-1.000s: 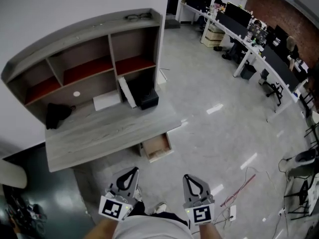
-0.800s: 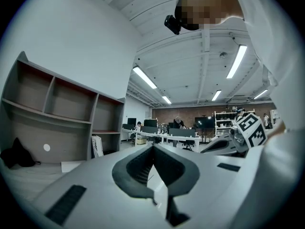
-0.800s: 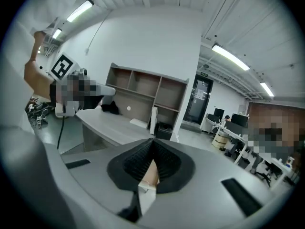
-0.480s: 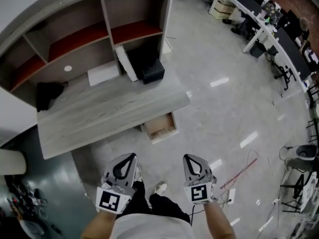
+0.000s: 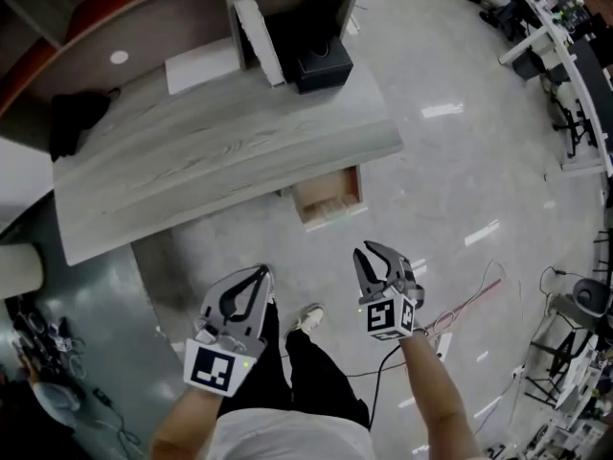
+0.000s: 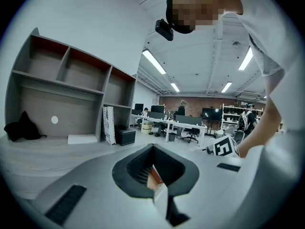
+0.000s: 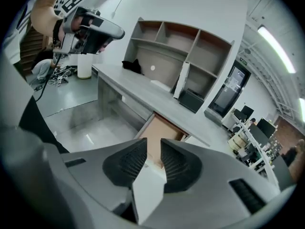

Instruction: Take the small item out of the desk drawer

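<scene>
The bench [image 5: 220, 161] runs slantwise across the upper head view, its long front edge facing the person. The drawer [image 5: 326, 195] stands pulled out from under that edge, near the bench's right corner, and juts over the floor [image 5: 460, 161]. Its inside shows tan. The small item cannot be made out in it from any view.

The left hand-held gripper [image 5: 262, 274] is low and left of the drawer. Its jaws are together at the tips with nothing between them. The right hand-held gripper [image 5: 372, 253] is below the drawer and points toward it. Its jaws have just been opening and now stand a little apart. They are empty, and in the right gripper view the drawer's open mouth shows through the gap. A strip of bare floor lies between both grippers and the drawer's front.

To the right of the bench corner the floor is wide and shiny. Cables [image 5: 469, 300] trail on the floor just right of the right hand-held gripper. The person's shoe [image 5: 308, 316] is between the two grippers.

On the bench's back part, well away from the front edge, stand a black box [image 5: 321, 65], a leaning white board [image 5: 261, 27], a sheet [image 5: 201, 65] and a dark cloth [image 5: 72, 118].
</scene>
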The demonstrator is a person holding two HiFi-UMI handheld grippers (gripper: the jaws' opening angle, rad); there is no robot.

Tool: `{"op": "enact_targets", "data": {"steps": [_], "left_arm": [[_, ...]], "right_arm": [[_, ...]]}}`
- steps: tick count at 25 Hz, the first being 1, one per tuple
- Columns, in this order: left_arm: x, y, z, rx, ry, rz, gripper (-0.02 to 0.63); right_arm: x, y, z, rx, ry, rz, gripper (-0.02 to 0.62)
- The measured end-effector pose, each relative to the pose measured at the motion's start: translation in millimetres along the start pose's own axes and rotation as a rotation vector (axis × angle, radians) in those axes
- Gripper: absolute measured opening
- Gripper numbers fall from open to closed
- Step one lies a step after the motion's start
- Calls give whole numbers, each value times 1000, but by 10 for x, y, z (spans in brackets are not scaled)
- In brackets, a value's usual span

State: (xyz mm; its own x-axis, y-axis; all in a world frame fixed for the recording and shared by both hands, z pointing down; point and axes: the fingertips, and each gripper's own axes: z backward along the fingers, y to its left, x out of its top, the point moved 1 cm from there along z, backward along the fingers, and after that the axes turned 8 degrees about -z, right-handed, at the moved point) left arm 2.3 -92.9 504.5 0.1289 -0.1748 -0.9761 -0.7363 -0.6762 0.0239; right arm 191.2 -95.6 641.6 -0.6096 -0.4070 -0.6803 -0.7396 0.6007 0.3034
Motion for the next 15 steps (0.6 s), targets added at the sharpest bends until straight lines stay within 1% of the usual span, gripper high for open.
{"op": "enact_targets", "data": {"steps": [1,5,8,12,15], "left_arm": [[-59,2,-18,1,6,8,15],[-244,-39,-22,-7,40,35,15],[-376,-12,-38,-9,70,43,15],[-502,28,-81,-7,86,55,15],[-671,49,-138,-16,118,73,15]], "right_arm": [[-46,27,-99,8,11,15,103],[-236,162,-380,41,55,81,103],[-332,190,-587,58,76,121,110],[-484,206,-786,81,120,165,117],[-580,200,-981,91,152,211,118]]}}
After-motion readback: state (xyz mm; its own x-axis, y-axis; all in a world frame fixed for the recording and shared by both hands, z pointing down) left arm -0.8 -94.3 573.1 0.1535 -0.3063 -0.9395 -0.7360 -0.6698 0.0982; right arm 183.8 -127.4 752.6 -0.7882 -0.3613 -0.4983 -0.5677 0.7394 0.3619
